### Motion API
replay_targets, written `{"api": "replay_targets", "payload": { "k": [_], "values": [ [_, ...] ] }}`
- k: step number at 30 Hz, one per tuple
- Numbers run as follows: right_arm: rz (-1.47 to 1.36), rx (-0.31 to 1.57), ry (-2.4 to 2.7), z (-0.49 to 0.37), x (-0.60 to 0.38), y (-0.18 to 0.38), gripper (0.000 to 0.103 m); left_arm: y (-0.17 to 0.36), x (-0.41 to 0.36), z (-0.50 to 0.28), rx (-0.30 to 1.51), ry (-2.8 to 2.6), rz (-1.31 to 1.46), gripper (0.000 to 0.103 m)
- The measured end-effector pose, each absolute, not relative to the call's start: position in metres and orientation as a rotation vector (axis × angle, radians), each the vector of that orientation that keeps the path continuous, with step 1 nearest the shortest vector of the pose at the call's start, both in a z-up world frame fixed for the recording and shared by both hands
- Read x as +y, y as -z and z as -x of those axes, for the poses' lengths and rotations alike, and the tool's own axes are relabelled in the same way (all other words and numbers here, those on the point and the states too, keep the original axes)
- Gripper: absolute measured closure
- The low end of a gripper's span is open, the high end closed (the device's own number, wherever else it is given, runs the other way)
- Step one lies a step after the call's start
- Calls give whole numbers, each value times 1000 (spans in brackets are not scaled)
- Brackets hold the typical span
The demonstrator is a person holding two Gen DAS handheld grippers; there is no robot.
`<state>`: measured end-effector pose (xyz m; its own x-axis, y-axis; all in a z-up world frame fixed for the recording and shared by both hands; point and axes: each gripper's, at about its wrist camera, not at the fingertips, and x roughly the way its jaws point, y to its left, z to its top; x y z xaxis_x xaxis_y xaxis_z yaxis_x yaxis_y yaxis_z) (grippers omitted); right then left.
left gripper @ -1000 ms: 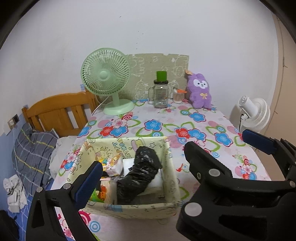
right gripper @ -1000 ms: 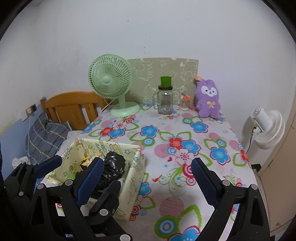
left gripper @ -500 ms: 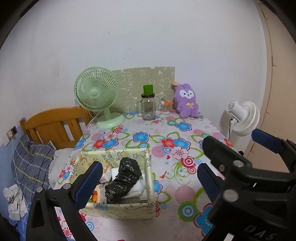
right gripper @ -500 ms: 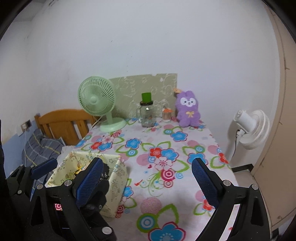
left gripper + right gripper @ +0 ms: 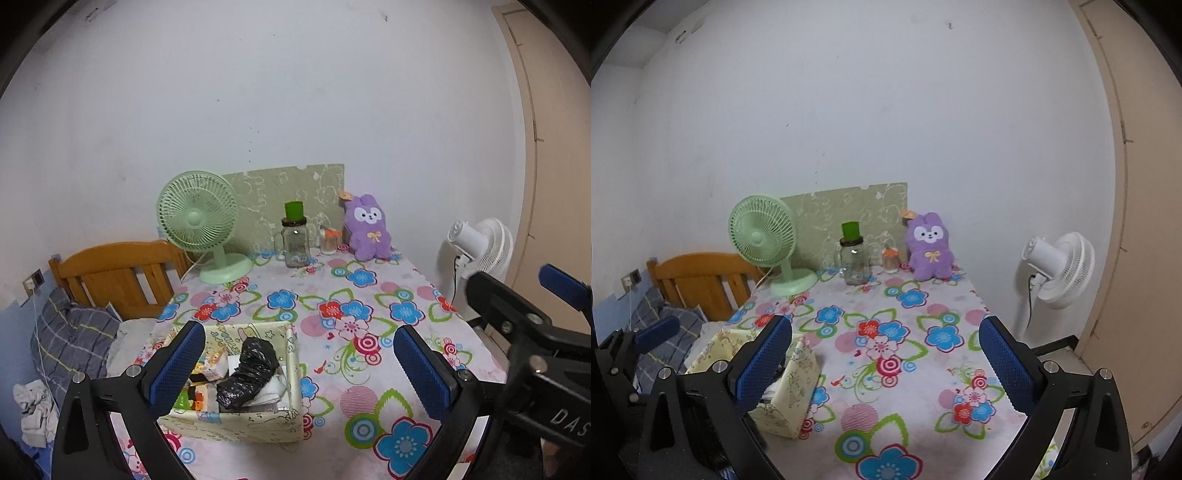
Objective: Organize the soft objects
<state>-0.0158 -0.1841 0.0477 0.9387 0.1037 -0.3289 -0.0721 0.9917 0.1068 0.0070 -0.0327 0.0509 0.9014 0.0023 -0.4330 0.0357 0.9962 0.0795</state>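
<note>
Both grippers hang above the near end of the bench (image 5: 923,373) with nothing in them: the left gripper (image 5: 295,369) has its blue pads spread wide, and the right gripper (image 5: 884,365) is just as wide apart. The fabric box (image 5: 258,424) sits at the near left of the flowered cloth, already holding a crumpled black bag (image 5: 247,373) and some small packets. The one soft thing I can see still out is the purple plush bunny (image 5: 929,247), upright against the wall at the far end, just beside a small jar (image 5: 891,260) and near the glass mug (image 5: 854,262). I'd judge the sensible move is for the right gripper to travel down the bench, come at the bunny from its open right side and pinch the belly, keeping clear of the glass. What lies under the bag in the box is hidden, the packets are too small to name, and the box's near wall is cut off behind the left finger in the right view.
</note>
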Motion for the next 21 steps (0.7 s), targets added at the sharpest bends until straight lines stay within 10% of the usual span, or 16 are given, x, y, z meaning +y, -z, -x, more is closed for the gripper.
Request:
{"api": "replay_targets", "payload": {
  "k": [21],
  "values": [
    [-139, 298, -30, 39, -202, -52, 0, -63, -23, 11, 365, 1, -63, 0]
  ]
}}
